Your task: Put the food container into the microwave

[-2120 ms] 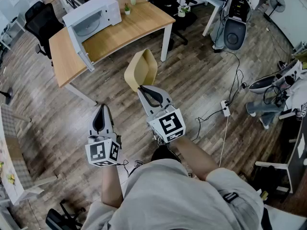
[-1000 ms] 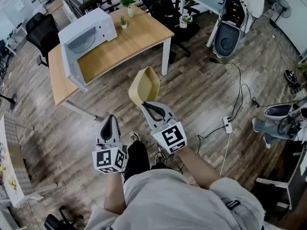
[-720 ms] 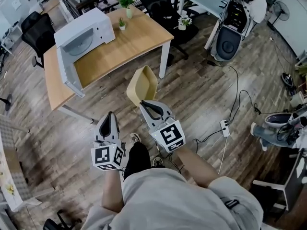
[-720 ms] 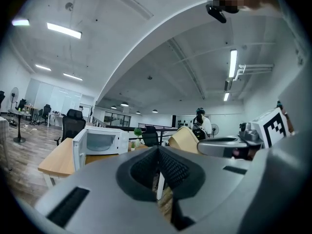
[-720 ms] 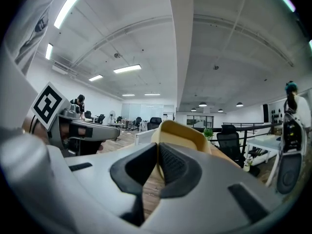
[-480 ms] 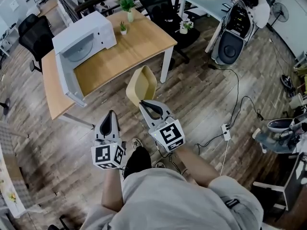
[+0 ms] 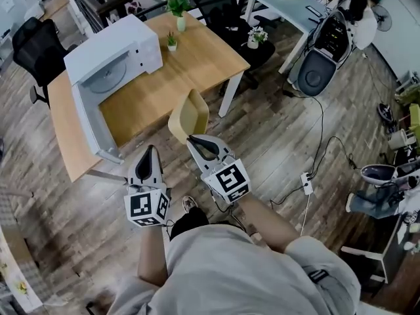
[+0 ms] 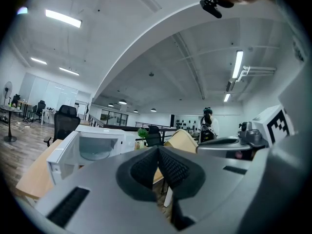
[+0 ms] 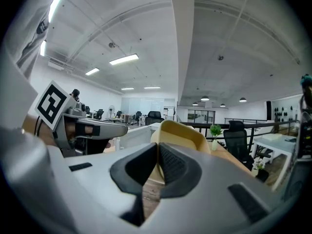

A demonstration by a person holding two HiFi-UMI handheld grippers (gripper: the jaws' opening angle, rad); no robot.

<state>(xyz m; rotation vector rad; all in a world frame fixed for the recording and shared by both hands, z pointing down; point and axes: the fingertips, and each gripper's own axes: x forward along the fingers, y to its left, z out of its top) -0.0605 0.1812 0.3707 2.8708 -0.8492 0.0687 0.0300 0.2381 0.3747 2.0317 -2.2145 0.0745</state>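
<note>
The beige food container (image 7: pixel 189 115) is held in the air, on edge, its near rim pinched in the closed jaws of the right gripper (image 7: pixel 199 141) and its long axis running on ahead of that gripper. The open microwave (image 7: pixel 108 61) on the wooden table (image 7: pixel 197 54) lies ahead and leftward, nearer the left gripper (image 7: pixel 151 151), whose jaws meet on nothing. Only the right gripper view shows the rim between the pads; only the head view shows the gap to the cavity.

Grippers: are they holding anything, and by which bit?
The right gripper pinches the beige food container by the near edge of its rim. The left gripper is shut with nothing in it.
</note>
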